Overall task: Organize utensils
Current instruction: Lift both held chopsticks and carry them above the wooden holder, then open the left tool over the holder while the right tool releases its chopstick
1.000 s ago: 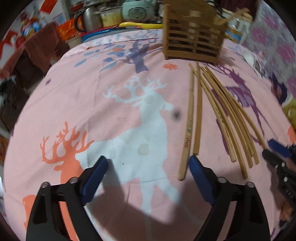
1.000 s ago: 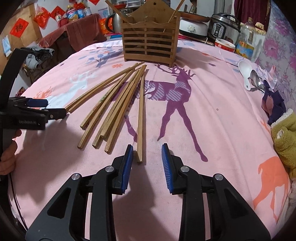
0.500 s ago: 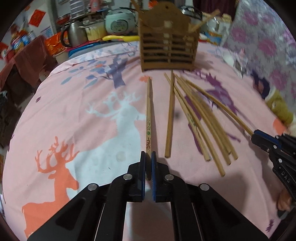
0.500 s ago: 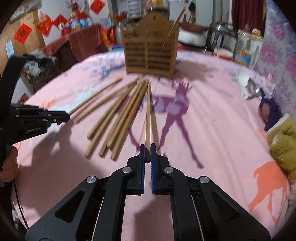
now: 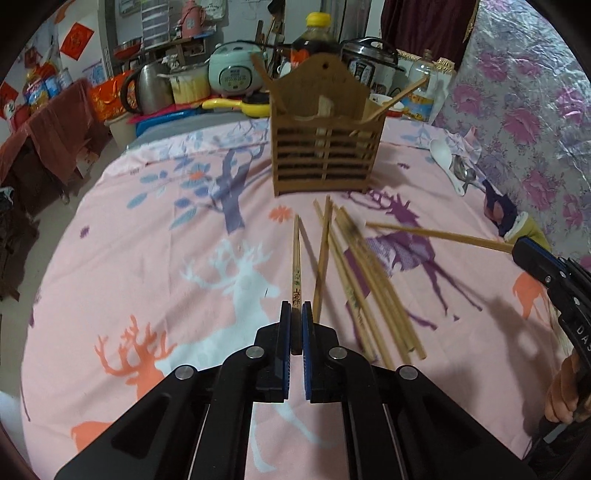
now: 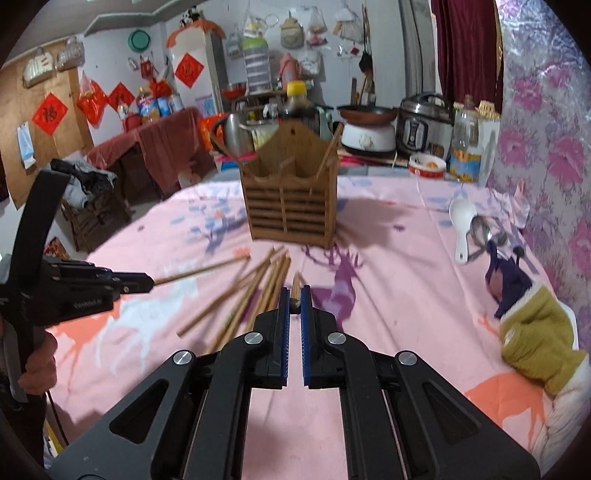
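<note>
1. The slatted wooden holder [image 5: 325, 158] stands upright at the far end, with a few sticks leaning in its compartments.
2. Loose bamboo chopsticks [image 5: 369, 280] lie fanned on the pink cloth before it.
3. Two chopsticks are lifted, one [image 5: 296, 266] printed with characters, one [image 5: 439, 234] plain.

A rice cooker [image 5: 235, 74], kettle [image 5: 147, 88] and soy-sauce bottle [image 5: 317, 35] stand behind.

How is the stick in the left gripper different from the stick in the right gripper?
The left chopstick has printed marks near its held end; the right chopstick looks plain. In the left wrist view, the left one points straight toward the holder, while the right one crosses sideways above the pile. Both are wooden, each pinched at one end by a shut gripper.
</note>
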